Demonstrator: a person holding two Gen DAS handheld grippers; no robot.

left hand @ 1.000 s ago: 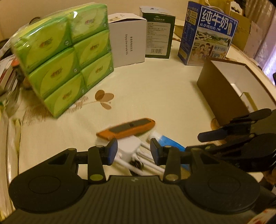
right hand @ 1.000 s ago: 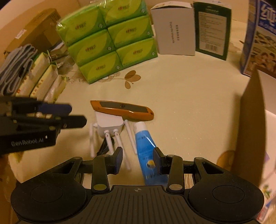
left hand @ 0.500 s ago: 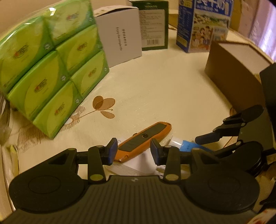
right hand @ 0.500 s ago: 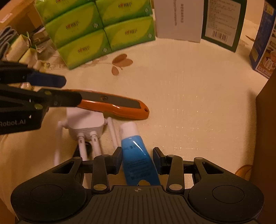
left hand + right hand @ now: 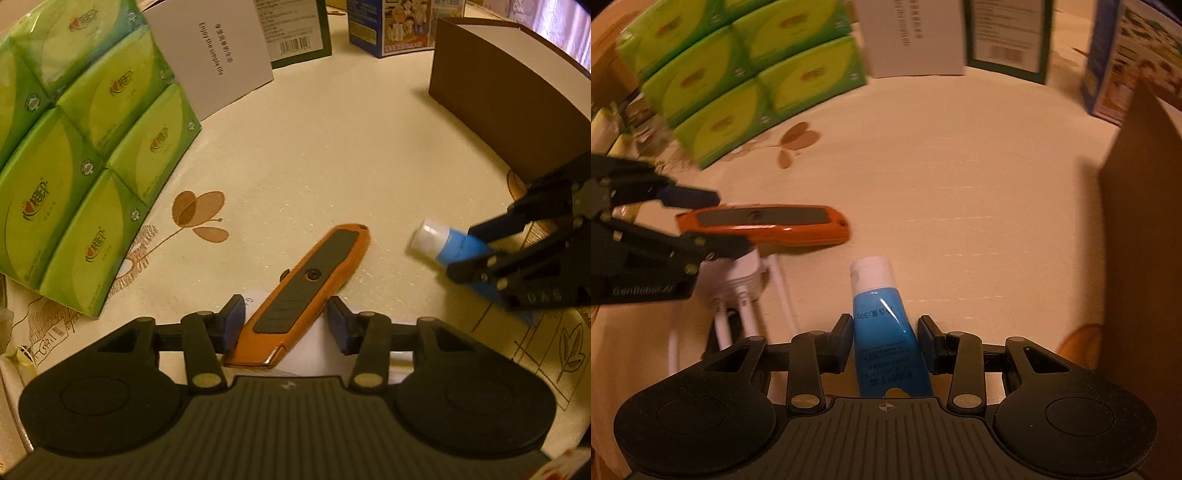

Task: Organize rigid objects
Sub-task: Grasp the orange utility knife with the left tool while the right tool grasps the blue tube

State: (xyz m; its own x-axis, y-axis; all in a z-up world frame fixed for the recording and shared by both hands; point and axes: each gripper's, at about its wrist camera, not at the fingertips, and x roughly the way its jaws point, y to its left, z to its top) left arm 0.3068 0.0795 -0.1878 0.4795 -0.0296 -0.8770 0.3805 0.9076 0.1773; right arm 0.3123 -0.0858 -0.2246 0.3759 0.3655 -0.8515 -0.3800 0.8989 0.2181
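Observation:
An orange utility knife [image 5: 303,295] lies on the cream tablecloth, its rear end between the open fingers of my left gripper [image 5: 286,326]; it also shows in the right wrist view [image 5: 764,225]. It rests partly on a white router with antennas [image 5: 738,280]. A blue tube with a white cap [image 5: 882,325] lies between the open fingers of my right gripper [image 5: 884,345]; the pads stand close to its sides. The tube [image 5: 450,247] and right gripper [image 5: 476,251] also show in the left wrist view.
A pack of green tissue boxes [image 5: 74,158] stands at the left. A white box [image 5: 210,55], a green box [image 5: 291,29] and a blue milk carton [image 5: 395,26] stand at the back. An open brown box [image 5: 509,92] is at the right.
Both grippers have moved forward and down. The left now straddles the knife's rear end, the right straddles the blue tube. Both stay open.

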